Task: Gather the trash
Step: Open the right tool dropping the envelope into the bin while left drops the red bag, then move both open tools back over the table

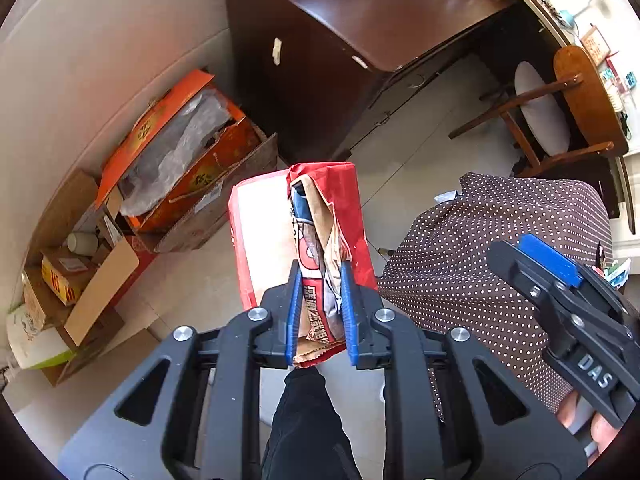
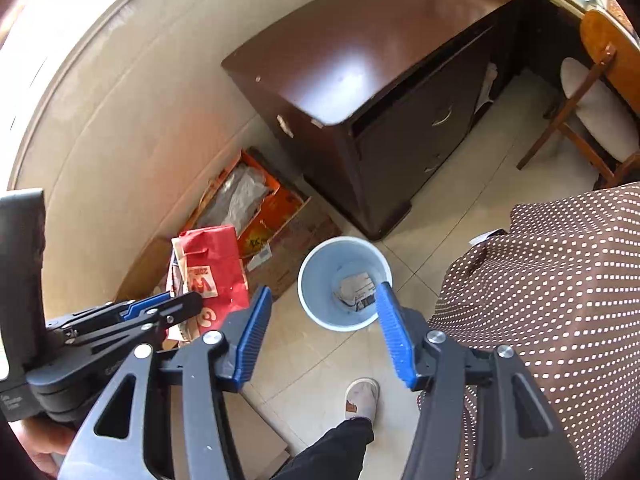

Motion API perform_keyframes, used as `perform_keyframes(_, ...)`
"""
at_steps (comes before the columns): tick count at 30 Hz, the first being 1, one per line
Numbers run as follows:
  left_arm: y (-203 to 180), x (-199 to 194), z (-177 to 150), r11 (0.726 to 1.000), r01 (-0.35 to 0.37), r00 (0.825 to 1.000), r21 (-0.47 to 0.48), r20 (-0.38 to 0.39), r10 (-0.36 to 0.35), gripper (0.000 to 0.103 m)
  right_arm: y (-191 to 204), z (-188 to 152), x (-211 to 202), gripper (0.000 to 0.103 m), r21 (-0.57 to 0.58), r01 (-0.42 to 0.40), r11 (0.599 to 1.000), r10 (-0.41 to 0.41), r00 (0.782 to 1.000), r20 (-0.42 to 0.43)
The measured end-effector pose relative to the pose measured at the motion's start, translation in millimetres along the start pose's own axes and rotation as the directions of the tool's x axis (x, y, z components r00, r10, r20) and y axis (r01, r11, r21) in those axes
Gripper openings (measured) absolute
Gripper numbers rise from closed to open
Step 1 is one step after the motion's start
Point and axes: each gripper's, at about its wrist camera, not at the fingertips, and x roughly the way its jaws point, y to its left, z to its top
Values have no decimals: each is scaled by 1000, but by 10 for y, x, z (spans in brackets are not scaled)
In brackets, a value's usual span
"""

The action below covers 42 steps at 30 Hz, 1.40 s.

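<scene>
My left gripper point(image 1: 320, 280) is shut on a red paper bag point(image 1: 320, 220) with brown crumpled paper inside, held up in the air. The same bag point(image 2: 216, 276) and the left gripper point(image 2: 160, 308) show at the left of the right wrist view. My right gripper point(image 2: 324, 300) is open and empty, high above a light blue trash bin point(image 2: 320, 312) on the floor. Crumpled paper point(image 2: 356, 292) lies in the bin. The right gripper also shows at the right edge of the left wrist view point(image 1: 556, 264).
A dark wooden cabinet point(image 2: 360, 80) stands against the wall behind the bin. Open cardboard and orange boxes point(image 1: 180, 152) sit along the wall at the left. A wooden chair point(image 1: 552, 112) is at the right. A dotted brown cloth point(image 2: 560, 280) covers something at the right. My shoe point(image 2: 362, 398) is on the tile floor.
</scene>
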Motion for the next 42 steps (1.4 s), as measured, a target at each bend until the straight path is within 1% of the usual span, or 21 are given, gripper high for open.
perform_keyframes(4,-90,-37,74,1000,-8,1000,17,8,8,19,-96,18,-160,55,27,0,1000,-1,1000,31)
perform_keyframes(7,-139,-58,108,1000,-23,1000,18,14,22,21,-157,7,-254,56,46,-6,999,4,999,47)
perform_keyframes(8,-150,-65,121,999,-30,999,14,18,30,27,-177,-1,-289,56,52,-8,999,5,999,53)
perform_keyframes(9,-157,-75,138,999,-49,999,4,18,49,53,-201,-12,-324,56,58,-8,998,5,998,59)
perform_keyframes(10,-155,-95,144,998,-67,997,-5,26,67,68,-219,-23,-348,56,62,-8,998,4,998,64)
perform_keyframes(11,-159,-138,139,997,-74,996,-15,53,75,73,-241,-39,-375,57,68,-9,998,4,998,67)
perform_keyframes(13,-190,-171,154,998,-61,996,-14,56,62,73,-288,-70,-419,57,82,-11,997,6,997,71)
perform_keyframes(14,-211,-184,155,998,-62,997,-11,49,63,73,-308,-83,-433,57,89,-11,996,4,997,74)
perform_keyframes(17,-298,-267,134,998,-64,996,4,66,63,73,-377,-131,-505,57,103,-12,995,3,996,86)
perform_keyframes(21,-526,-399,69,998,-47,996,41,83,44,73,-496,-191,-636,57,129,-13,992,-2,994,112)
perform_keyframes(25,-922,-555,-32,994,-25,995,106,103,14,73,-696,-276,-852,57,163,-14,986,-10,989,148)
perform_keyframes(28,-1354,-656,-138,985,-1,994,171,112,-18,73,-950,-369,-1069,58,202,-13,979,-25,983,183)
perform_keyframes(29,-1464,-671,-168,982,3,993,190,113,-25,73,-1057,-399,-1140,58,217,-13,976,-30,981,194)
perform_keyframes(31,-1836,-723,-270,970,14,991,243,125,-45,73,-1289,-491,-1290,58,244,-14,970,-41,975,217)
perform_keyframes(32,-1940,-732,-303,967,9,991,255,130,-43,73,-1426,-553,-1369,59,256,-12,967,-49,972,228)
perform_keyframes(36,-2619,-732,-546,949,47,987,311,132,-92,73,-2036,-854,-1687,59,299,22,954,-105,959,264)
perform_keyframes(40,-3328,-600,-827,923,105,987,371,75,-142,73,-2782,-1316,-2126,59,376,86,923,-209,931,299)
perform_keyframes(42,-3717,-504,-990,909,139,985,392,41,-168,73,-3206,-1609,-2348,60,425,125,896,-270,915,299)
